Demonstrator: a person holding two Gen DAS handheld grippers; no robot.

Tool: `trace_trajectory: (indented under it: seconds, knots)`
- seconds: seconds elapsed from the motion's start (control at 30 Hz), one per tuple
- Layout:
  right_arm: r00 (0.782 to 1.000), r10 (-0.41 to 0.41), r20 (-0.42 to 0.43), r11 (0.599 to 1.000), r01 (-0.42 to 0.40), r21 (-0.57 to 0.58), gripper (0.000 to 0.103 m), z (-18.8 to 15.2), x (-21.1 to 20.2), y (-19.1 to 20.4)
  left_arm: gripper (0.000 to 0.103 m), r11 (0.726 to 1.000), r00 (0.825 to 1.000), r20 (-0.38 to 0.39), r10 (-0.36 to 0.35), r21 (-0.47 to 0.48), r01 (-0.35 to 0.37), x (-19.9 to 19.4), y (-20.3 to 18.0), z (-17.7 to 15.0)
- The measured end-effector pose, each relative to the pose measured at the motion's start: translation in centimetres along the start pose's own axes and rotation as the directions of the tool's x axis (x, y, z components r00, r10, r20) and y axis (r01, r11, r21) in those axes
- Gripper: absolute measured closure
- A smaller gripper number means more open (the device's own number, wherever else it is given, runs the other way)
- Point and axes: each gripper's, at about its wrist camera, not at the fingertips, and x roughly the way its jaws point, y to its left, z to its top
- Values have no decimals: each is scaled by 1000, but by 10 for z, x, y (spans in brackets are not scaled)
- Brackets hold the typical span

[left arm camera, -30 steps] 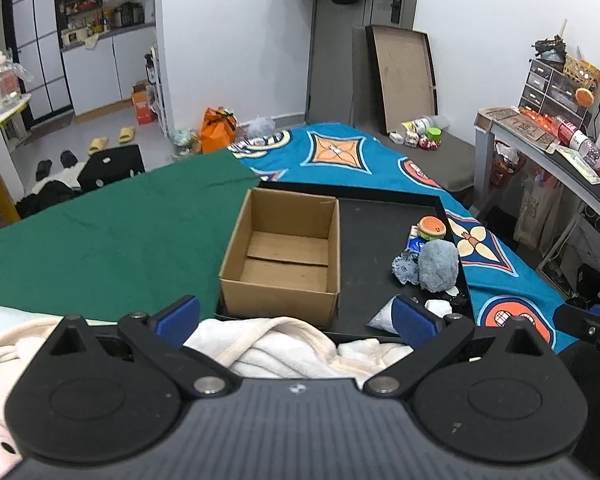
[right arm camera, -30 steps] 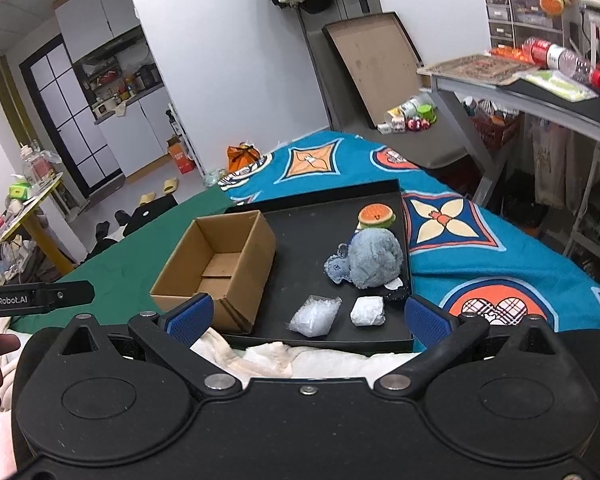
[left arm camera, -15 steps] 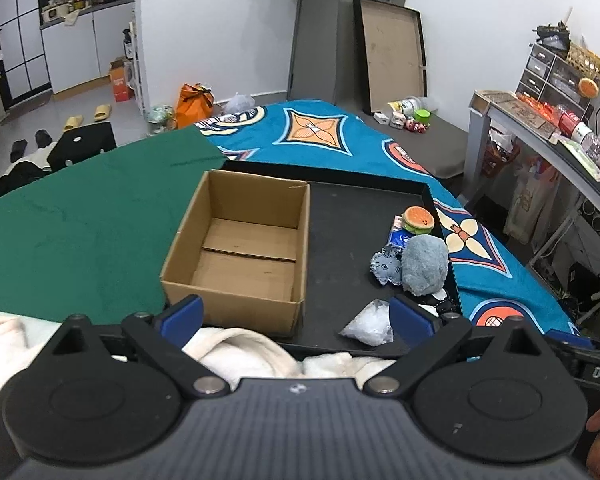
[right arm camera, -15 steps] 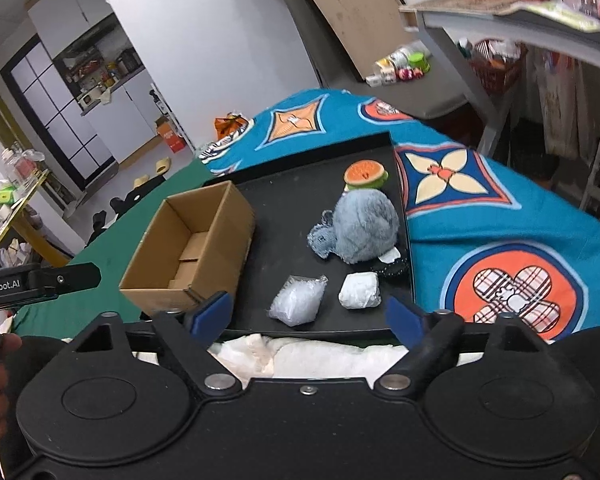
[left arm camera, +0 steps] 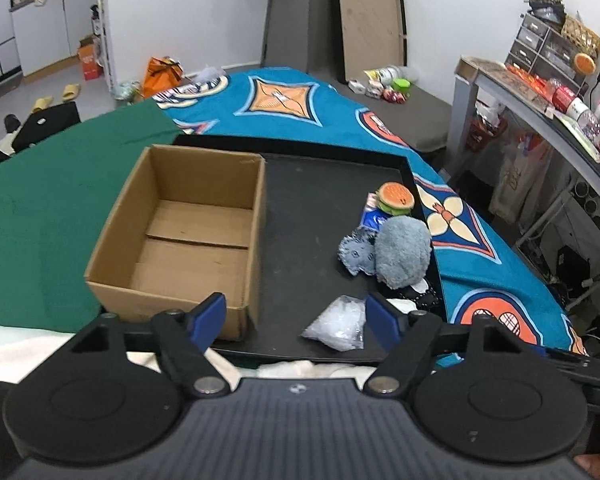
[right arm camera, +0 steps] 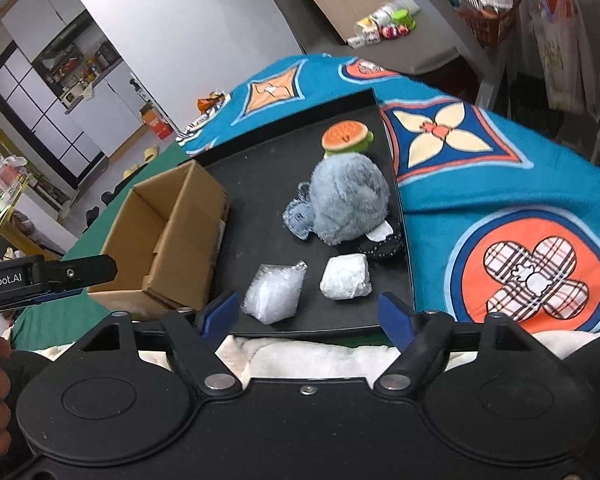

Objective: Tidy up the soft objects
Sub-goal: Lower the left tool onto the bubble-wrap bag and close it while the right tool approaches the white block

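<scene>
An empty cardboard box [left arm camera: 188, 236] [right arm camera: 160, 236] stands on the left of a black tray [left arm camera: 312, 216] [right arm camera: 260, 184]. On the tray's right lie a grey-blue fluffy plush [left arm camera: 402, 256] [right arm camera: 350, 200], a burger toy [left arm camera: 396, 198] [right arm camera: 346, 136], a clear crumpled bag [left arm camera: 338, 324] [right arm camera: 274, 292] and a white wad [right arm camera: 346, 282]. My left gripper [left arm camera: 298, 318] hangs over the tray's near edge, its jaws closing with nothing between them. My right gripper [right arm camera: 310, 316] hovers just short of the bag and wad, jaws also closing on nothing.
A cream blanket [right arm camera: 320, 356] [left arm camera: 40, 352] lies below both grippers. Green cloth [left arm camera: 40, 208] covers the left, a blue patterned cloth [left arm camera: 300, 108] [right arm camera: 500, 200] the right. A desk with clutter [left arm camera: 540, 92] stands at right. The left tool [right arm camera: 40, 276] shows in the right wrist view.
Both grippers have come down and forward toward the tray, which now looks larger. The fingers of each stand clearly narrower than before.
</scene>
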Motion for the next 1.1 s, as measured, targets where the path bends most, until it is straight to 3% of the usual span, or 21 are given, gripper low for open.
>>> trace_trajectory:
  seconds: [0.5,0.6,0.7,1.1]
  knots:
    - [996,-6,-86,997,13,74,34,10,65,-38,38,1000,986,-166,-20,-6,19,88,-19,0]
    - [994,2,-107,997,7,83,43,8,77,-44,40,1000,980,-196,-21,-2,21,101,-23,-1]
    - [992,32,-119,994,-19,110,44,8,89,-51,43,999,973,-227,-32,-8,32,115,-25,-3]
    - [989,56,-138,988,-35,148,44,6,110,-59,44,999,962,-272,-33,-33,25,156,-27,-6]
